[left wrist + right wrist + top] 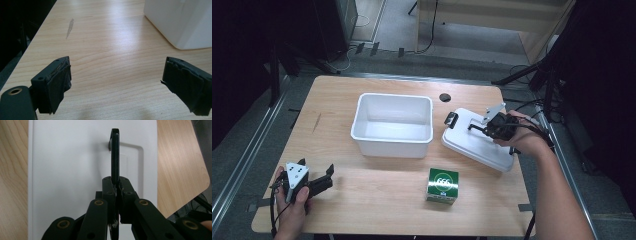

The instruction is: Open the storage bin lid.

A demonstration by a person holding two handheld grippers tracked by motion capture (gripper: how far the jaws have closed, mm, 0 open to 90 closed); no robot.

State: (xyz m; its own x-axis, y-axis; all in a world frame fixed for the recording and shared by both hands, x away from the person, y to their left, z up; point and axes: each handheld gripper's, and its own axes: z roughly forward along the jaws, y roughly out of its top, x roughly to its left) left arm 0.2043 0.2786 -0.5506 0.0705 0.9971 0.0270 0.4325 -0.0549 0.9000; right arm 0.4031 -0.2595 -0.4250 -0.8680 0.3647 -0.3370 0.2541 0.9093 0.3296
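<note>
- The white lid's [477,142] near end is cut off in the right gripper view; its black latch [451,120] sits at the far-left corner.
- The lid lies flat at the table's [377,200] right, beside the white bin [393,125].
- Right gripper [116,185] pinches the lid's upright black handle [114,157].
- Left gripper [116,80] rests near-left, jaws wide apart, holding nothing.

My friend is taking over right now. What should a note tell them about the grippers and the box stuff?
Right gripper: shut on the lid's black handle, which stands up between its fingers.
Left gripper: open, holding nothing, low over the table's near left corner.
White lid: at the table's right side, beside the white bin, not on it.
White bin: open and looks empty.
Green box: on the table in front of the bin, untouched.
Done: the lid's handle is gripped.
Left: probably box into bin, then lid on top.
</note>
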